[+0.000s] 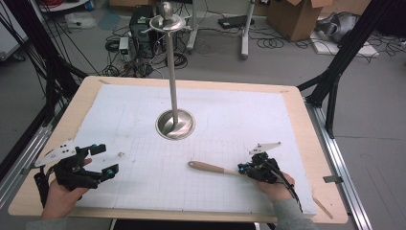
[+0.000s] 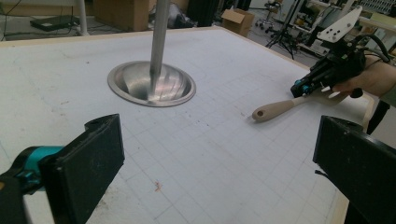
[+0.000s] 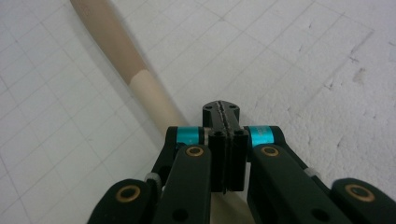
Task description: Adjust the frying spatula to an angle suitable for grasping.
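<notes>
A wooden-handled utensil [image 1: 210, 167] with a pale cream lower part lies on the white gridded mat [image 1: 143, 187], handle end pointing left. My right gripper [image 1: 242, 168] sits over its cream end with the jaws pressed together. In the right gripper view the handle [image 3: 116, 46] runs under the shut right gripper [image 3: 221, 109], and nothing shows between the jaws. The left gripper view shows that gripper [image 2: 299, 88] above the utensil [image 2: 275, 108]. My left gripper [image 1: 106, 159] rests at the near left of the mat, jaws wide apart [image 2: 219, 177] and empty.
A metal stand with a dished round base [image 1: 175, 123] and a tall pole topped by a disc [image 1: 167, 21] stands at the middle of the mat, its base [image 2: 152, 84] ahead of the left gripper. The wooden table edge [image 1: 306, 115] frames the mat.
</notes>
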{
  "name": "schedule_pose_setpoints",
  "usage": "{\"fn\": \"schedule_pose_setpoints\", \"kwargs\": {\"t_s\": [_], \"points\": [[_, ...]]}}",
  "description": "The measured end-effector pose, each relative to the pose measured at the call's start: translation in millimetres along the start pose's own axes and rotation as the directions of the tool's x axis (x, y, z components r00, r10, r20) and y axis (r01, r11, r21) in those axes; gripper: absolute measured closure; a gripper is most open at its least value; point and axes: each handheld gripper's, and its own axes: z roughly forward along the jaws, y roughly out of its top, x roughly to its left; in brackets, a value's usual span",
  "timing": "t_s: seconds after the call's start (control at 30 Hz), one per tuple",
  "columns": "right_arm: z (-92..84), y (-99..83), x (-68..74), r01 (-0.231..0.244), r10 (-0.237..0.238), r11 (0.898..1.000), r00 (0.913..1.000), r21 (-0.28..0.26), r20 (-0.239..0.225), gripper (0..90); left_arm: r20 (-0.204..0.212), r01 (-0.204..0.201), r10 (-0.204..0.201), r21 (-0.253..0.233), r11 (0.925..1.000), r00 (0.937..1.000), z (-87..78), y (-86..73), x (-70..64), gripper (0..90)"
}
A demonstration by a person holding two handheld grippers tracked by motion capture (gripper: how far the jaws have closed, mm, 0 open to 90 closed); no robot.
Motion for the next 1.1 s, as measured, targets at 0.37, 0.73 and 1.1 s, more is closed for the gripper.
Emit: {"fn": "schedule_pose_setpoints", "kwargs": {"t_s": [0.37, 0.73, 1.1], "points": [[10.7, 28.9, 34.0, 0.131, -0.134, 0.991, 0.9864, -0.036, -0.096, 90.0, -0.001, 0.001, -0.001, 0.002, 1.0000, 1.0000, 0.3, -0.4, 1.9, 2.4], [20.3, 36.5, 47.3, 0.165, -0.170, 0.985, 0.9761, -0.053, -0.135, 90.0, -0.003, 0.002, -0.002, 0.004, 1.0000, 1.0000, 0.2, -1.1, 3.1, 2.4], [35.2, 42.5, 61.4, 0.215, -0.219, 0.976, 0.9604, -0.040, -0.173, 90.0, -0.002, -0.001, 0.001, 0.011, 0.9999, 1.0000, 1.5, -1.2, 2.2, 2.4]]}}
